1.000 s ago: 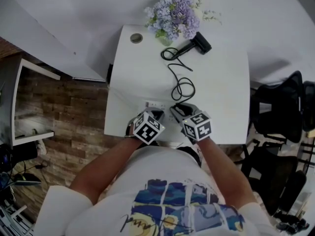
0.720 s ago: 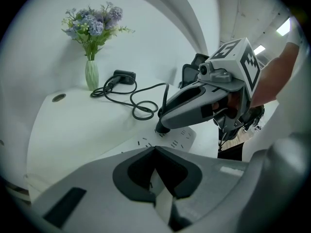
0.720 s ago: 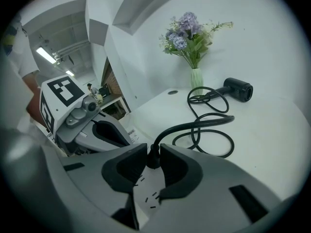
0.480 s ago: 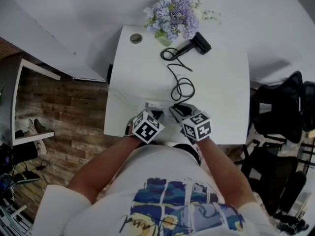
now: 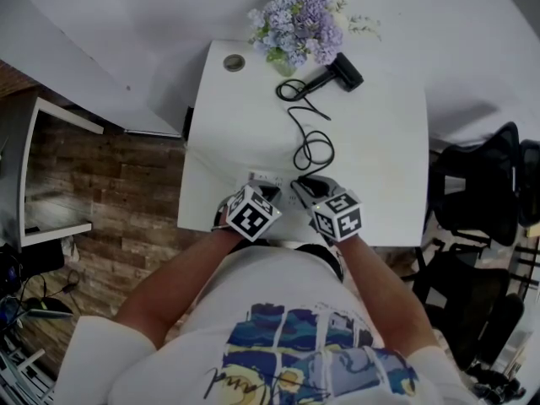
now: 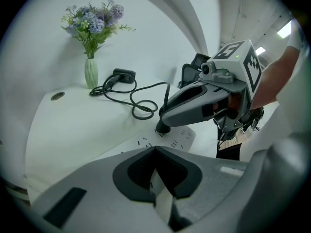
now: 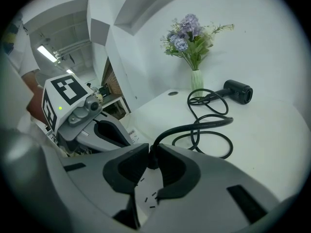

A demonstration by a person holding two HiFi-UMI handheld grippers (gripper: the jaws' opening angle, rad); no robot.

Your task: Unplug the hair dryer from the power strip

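The right tool (image 7: 152, 165) is clamped on the black plug (image 7: 151, 154), which stands seated in the white power strip (image 6: 183, 139). Just beside it, the left tool (image 6: 158, 181) has its jaws closed around the strip's near end. Both sit at the near edge of a white tabletop (image 5: 380, 142) set against a pale wall, with brown brick-patterned floor (image 5: 126, 192) to the left and a black chair (image 5: 477, 184) to the right. From the plug the cord (image 7: 213, 120) loops away to the hair dryer (image 7: 238, 91), which lies well apart at the far edge, beside a vase of purple flowers (image 5: 297, 25).
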